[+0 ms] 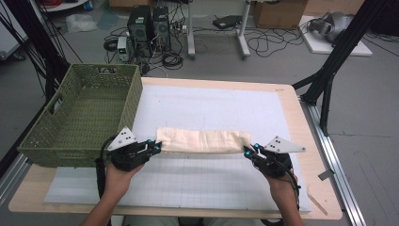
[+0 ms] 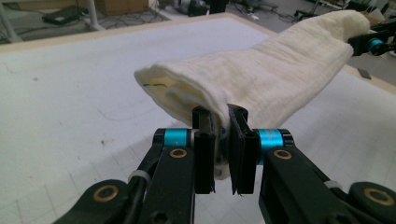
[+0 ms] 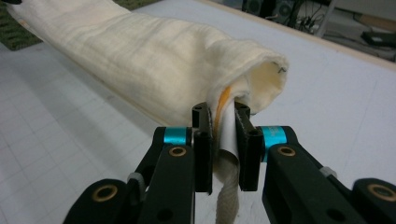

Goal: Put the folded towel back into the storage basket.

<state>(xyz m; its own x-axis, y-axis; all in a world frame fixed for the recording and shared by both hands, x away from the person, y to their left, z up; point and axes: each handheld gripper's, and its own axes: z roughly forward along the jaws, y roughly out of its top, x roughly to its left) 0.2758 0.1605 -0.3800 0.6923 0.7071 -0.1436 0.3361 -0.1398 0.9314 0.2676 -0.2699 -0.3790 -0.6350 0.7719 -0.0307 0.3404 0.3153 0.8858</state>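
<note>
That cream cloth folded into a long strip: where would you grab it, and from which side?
Grip the folded cloth at its two short ends, along the near edge, coming in from the person's side. It lies as a long band across the mat, so end grips keep the layers together. The left hand-held gripper and right hand-held gripper are shut on it like that.

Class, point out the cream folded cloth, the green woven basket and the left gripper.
cream folded cloth [image 1: 202, 140], high view, middle of its top.
green woven basket [image 1: 133, 96], high view, right wall.
left gripper [image 2: 220, 122], left gripper view, between fingertips.
</note>
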